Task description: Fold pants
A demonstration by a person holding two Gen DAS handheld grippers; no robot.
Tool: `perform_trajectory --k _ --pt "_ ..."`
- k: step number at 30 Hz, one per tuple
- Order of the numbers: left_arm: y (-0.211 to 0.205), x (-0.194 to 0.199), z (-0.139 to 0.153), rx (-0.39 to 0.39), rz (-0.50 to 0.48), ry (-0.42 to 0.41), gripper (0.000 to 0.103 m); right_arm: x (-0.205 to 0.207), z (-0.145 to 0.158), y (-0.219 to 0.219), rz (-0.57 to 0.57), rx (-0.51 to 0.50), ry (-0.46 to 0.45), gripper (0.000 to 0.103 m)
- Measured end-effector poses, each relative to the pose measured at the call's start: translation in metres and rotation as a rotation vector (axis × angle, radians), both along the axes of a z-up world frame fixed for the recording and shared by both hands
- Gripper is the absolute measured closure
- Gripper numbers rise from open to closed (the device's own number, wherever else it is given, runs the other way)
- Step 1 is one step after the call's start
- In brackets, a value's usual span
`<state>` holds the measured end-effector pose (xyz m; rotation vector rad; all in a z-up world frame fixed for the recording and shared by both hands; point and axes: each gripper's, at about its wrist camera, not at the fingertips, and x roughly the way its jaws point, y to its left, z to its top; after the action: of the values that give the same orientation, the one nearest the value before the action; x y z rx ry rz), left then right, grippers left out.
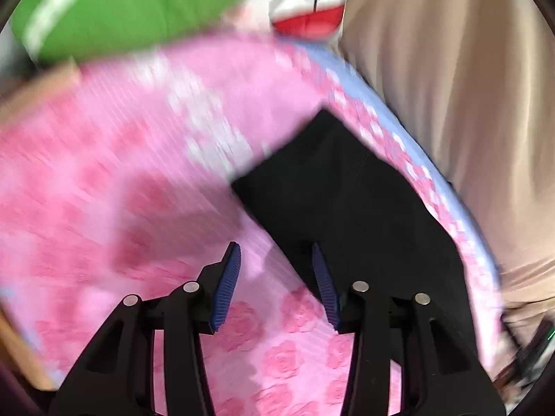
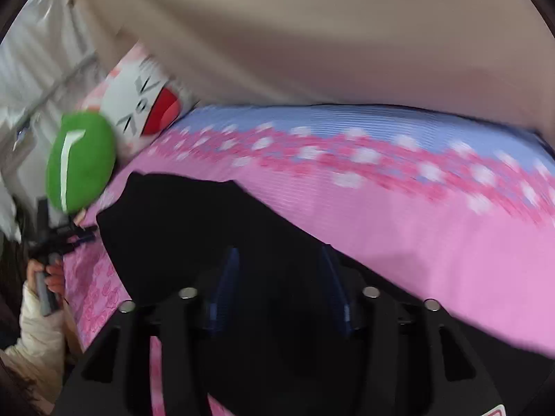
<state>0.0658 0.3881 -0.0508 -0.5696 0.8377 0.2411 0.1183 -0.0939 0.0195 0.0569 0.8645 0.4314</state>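
Note:
Black pants [image 1: 350, 201] lie flat on a pink flowered bedsheet [image 1: 138, 180]. In the left wrist view my left gripper [image 1: 275, 253] is open and empty, hovering over the pants' lower left edge, its right pad over black cloth and its left pad over the sheet. In the right wrist view the pants [image 2: 194, 222] spread under my right gripper [image 2: 279, 254], which is open and empty just above the cloth. The left gripper [image 2: 79, 234] shows at the far left of that view, held by a hand. Both views are motion-blurred.
A green cushion [image 1: 131, 7] and a white-and-red plush pillow [image 1: 308, 7] sit at the bed's head. A beige curtain [image 1: 451, 86] hangs along the bed's far side, next to the sheet's blue border [image 2: 347, 121]. The person's cream sleeve [image 2: 38, 332] is at lower left.

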Motion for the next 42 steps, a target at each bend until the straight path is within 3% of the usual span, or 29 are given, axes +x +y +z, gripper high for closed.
perform_trajectory --k 2,3,4,6,9,11,13,17,21,24,26,27,28,32,35,36,37,39,42 --pt "-0.005 -0.009 0.025 0.114 0.025 -0.048 0.054 0.027 -0.007 0.033 0.049 -0.030 -0.004 0.046" --pt "-0.006 -0.010 0.033 0.135 0.038 -0.060 0.049 0.046 -0.014 0.050 0.086 -0.041 0.010 0.046" --pt "-0.007 -0.011 0.038 0.135 0.039 -0.076 0.041 0.063 -0.022 0.063 0.101 -0.043 0.036 0.046" --pt "-0.019 0.000 0.039 0.101 -0.023 -0.090 0.036 0.087 -0.039 0.079 0.120 -0.011 0.112 0.047" --pt "-0.041 0.023 0.016 0.083 -0.109 -0.032 0.036 0.113 -0.062 0.088 0.166 0.121 0.245 0.081" --pt "-0.052 0.037 -0.009 0.065 -0.154 0.035 0.036 0.126 -0.071 0.090 0.190 0.201 0.325 0.084" --pt "-0.058 0.043 -0.030 0.053 -0.184 0.085 0.036 0.130 -0.076 0.092 0.179 0.210 0.354 0.084" --pt "-0.065 0.036 -0.034 0.139 -0.200 0.090 0.036 0.146 -0.082 0.089 0.112 0.216 0.393 0.083" --pt "-0.073 0.031 -0.036 0.195 -0.235 0.074 0.036 0.152 -0.071 0.091 0.054 0.162 0.311 0.065" --pt "-0.074 0.030 -0.037 0.214 -0.243 0.070 0.034 0.150 -0.076 0.103 0.117 0.143 0.373 0.065" --pt "-0.074 0.031 -0.037 0.204 -0.248 0.063 0.031 0.142 -0.077 0.110 0.138 0.094 0.367 0.063" --pt "-0.074 0.030 -0.038 0.199 -0.253 0.059 0.029 0.139 -0.078 0.111 0.142 0.086 0.360 0.069" --pt "-0.075 0.032 -0.039 0.197 -0.258 0.056 0.027 0.137 -0.079 0.113 0.150 0.079 0.350 0.091" --pt "-0.081 0.033 -0.040 0.222 -0.257 0.056 0.021 0.131 -0.060 0.123 0.156 0.032 0.243 0.094" --pt "-0.083 0.036 -0.040 0.227 -0.241 0.060 0.018 0.148 -0.045 0.108 0.077 0.064 0.158 0.100" --pt "-0.084 0.037 -0.040 0.230 -0.239 0.061 0.017 0.159 -0.053 0.107 0.041 0.002 0.138 0.103" --pt "-0.086 0.038 -0.041 0.237 -0.238 0.063 0.015 0.169 -0.066 0.105 0.010 -0.053 0.156 0.103" --pt "-0.089 0.039 -0.041 0.264 -0.238 0.067 0.015 0.176 -0.080 0.096 -0.048 -0.071 0.207 0.103" --pt "-0.086 0.035 -0.039 0.249 -0.230 0.062 0.015 0.141 -0.042 0.085 -0.061 -0.009 0.054 0.103"
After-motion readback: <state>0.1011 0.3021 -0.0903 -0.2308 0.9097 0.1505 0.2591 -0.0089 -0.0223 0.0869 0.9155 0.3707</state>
